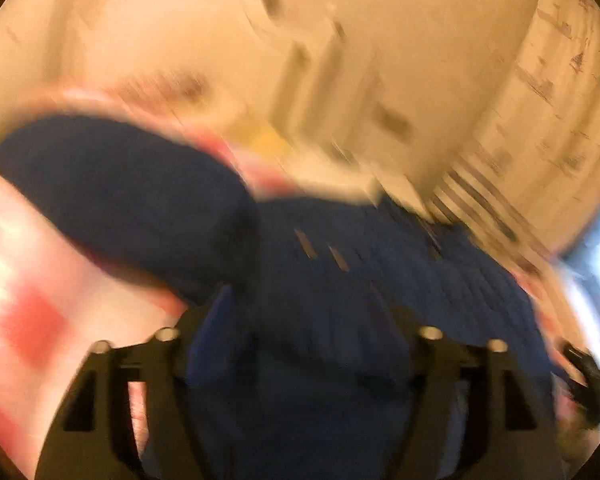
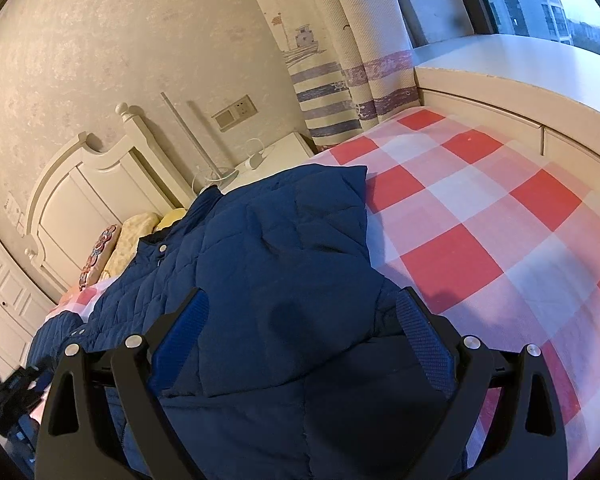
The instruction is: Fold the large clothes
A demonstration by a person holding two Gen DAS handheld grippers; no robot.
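Checked red-and-white bedspread carries the navy quilted jacket, its long axis running from your grippers up toward the white headboard. Your right gripper stands spread wide, jacket fabric between its fingers but not visibly pinched. Your left gripper, blurred, also looks unclenched above the jacket; the folded-over panel lies nearer the right hand.

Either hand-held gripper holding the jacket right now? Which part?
Neither, as far as shows. The left hand-held gripper and right hand-held gripper both stand open over the navy quilted jacket, pads not pressing it.
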